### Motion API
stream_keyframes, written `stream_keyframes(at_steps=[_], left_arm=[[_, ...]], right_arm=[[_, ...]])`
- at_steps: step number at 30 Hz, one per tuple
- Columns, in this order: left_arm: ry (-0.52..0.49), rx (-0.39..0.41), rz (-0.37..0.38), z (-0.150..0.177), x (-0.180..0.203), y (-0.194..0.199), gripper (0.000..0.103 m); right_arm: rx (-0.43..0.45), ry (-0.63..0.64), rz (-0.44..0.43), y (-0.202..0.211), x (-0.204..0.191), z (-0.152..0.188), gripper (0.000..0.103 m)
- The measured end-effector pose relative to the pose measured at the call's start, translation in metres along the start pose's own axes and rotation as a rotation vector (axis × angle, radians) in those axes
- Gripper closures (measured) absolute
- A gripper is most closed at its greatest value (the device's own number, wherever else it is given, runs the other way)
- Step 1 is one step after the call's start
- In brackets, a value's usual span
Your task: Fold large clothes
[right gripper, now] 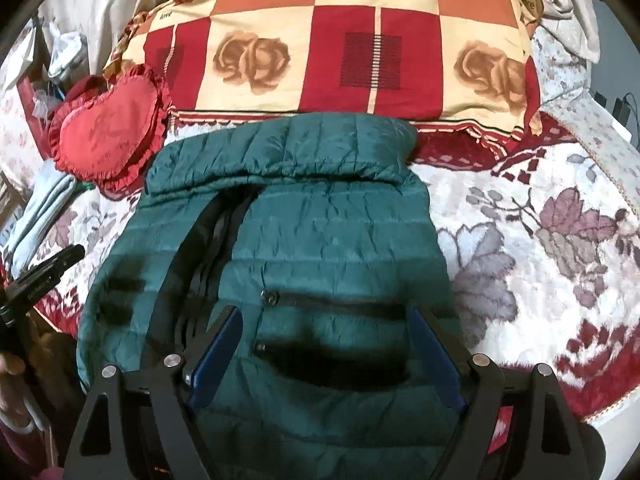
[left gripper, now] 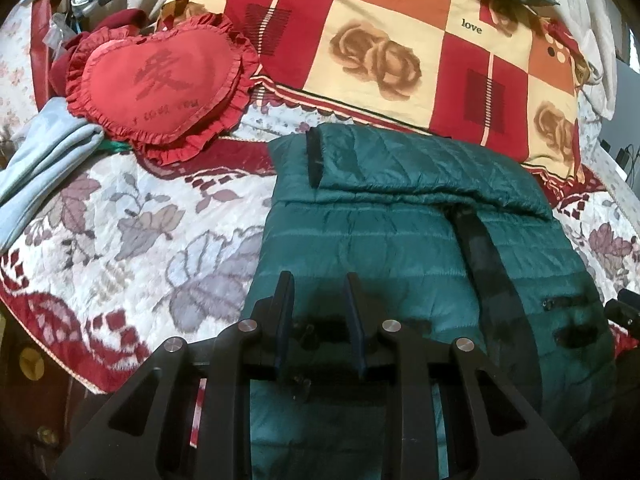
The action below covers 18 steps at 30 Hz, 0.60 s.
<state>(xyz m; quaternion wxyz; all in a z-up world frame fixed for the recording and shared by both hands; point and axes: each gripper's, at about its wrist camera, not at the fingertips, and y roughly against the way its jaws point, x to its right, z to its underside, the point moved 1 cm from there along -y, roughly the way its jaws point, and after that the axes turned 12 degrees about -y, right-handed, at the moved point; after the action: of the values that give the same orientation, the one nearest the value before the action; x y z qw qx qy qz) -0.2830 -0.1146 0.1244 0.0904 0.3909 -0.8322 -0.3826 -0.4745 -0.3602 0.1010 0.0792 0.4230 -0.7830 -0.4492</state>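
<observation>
Both views are lit by soft, rather dim indoor light. The green jacket shows a light sheen on its far part and dark shadow bands near the tongs. The fisheye lens bends the bed cover strongly toward black, vignetted corners. The patterned pillow looks slightly soft and grainy.

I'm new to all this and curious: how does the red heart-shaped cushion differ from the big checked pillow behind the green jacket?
The heart cushion is plain red with a ruffled edge; the checked pillow has red, orange and cream squares with roses and the word "love". The cushion looks far smaller. It lies left of the green jacket; the pillow lies behind it. Both rest on the floral bedspread.
</observation>
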Motion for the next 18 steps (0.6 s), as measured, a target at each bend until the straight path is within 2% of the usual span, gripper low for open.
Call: stream_keyframes(at_steps=[6, 18], left_arm=[[0.001, -0.015, -0.006, 0.013, -0.004, 0.005, 0.079], [0.014, -0.045, -0.011, 0.030, -0.010, 0.008, 0.079]], right_arm=[[0.005, 0.047, 0.013, 0.010, -0.007, 0.011, 0.019], [-0.028, 0.031, 0.019, 0.015, -0.003, 0.027, 0.016]])
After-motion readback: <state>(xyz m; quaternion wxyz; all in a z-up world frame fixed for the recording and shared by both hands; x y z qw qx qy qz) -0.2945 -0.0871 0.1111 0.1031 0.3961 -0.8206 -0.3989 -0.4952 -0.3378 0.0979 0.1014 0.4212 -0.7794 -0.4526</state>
